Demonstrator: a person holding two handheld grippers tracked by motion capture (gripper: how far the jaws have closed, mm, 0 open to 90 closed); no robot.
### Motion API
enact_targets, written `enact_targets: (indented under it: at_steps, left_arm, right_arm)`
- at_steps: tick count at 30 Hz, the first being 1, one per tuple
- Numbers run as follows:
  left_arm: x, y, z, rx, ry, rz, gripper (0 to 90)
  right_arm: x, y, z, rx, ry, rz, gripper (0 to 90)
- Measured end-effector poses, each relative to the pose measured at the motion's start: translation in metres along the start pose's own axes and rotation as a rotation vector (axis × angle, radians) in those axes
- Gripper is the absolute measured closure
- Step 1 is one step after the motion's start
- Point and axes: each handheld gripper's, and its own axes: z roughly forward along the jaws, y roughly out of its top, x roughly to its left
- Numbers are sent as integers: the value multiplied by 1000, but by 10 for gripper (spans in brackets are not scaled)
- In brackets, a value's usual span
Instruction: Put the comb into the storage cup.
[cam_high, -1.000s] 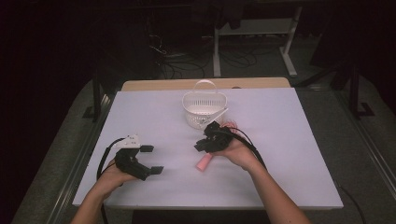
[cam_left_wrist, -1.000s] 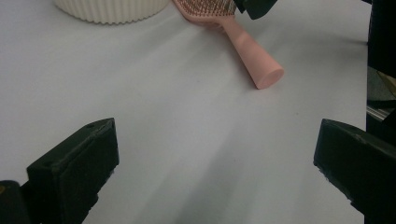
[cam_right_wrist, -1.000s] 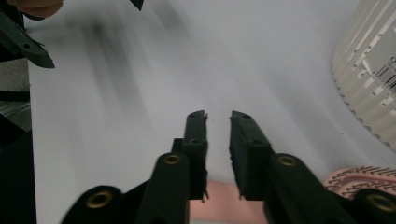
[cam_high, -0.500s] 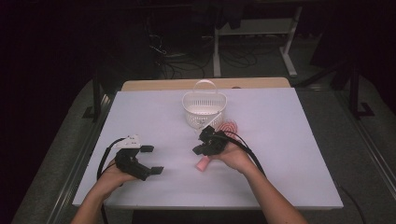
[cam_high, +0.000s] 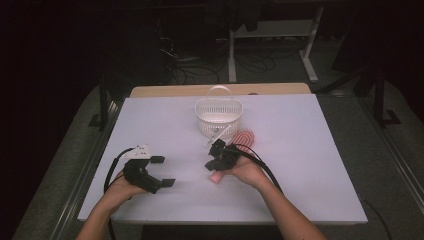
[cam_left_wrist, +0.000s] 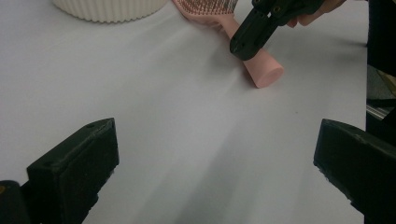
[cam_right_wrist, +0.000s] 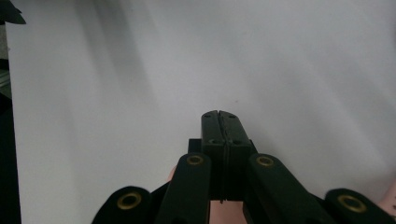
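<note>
Left hand-held gripper (cam_high: 162, 171) agape; right hand-held gripper (cam_high: 212, 156) closed.

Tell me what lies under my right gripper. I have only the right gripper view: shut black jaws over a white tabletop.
Observer: A pink plastic hairbrush. The right gripper has its shut tips over the round handle.
Operator: Report the left gripper.
Observer: The left gripper sits open above the white table, with nothing between its jaws.
Operator: Name what's beyond the brush.
Observer: A white slatted plastic basket with a hoop handle, beside the brush's bristled head.
</note>
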Motion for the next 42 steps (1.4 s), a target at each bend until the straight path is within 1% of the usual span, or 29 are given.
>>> enact_targets:
  at_steps: [10, 12, 18, 29, 40, 42]
  left_arm:
    - [0, 0, -1, 0, 1, -1, 2]
    - [0, 0, -1, 0, 1, -2, 2]
    - [0, 0, 0, 1, 1, 1, 2]
    - [0, 0, -1, 1, 0, 0, 2]
    - [0, 0, -1, -1, 0, 0, 2]
    - [0, 0, -2, -5, 2, 1, 2]
  right_arm:
    - [4, 0, 11, 45, -6, -12, 886]
    - [4, -1, 12, 55, -7, -6, 886]
    - [4, -2, 14, 75, -14, -12, 886]
    - [3, -4, 13, 86, -13, -3, 887]
    - [4, -10, 8, 98, -11, 4, 887]
    - [5, -13, 6, 108, -16, 2, 887]
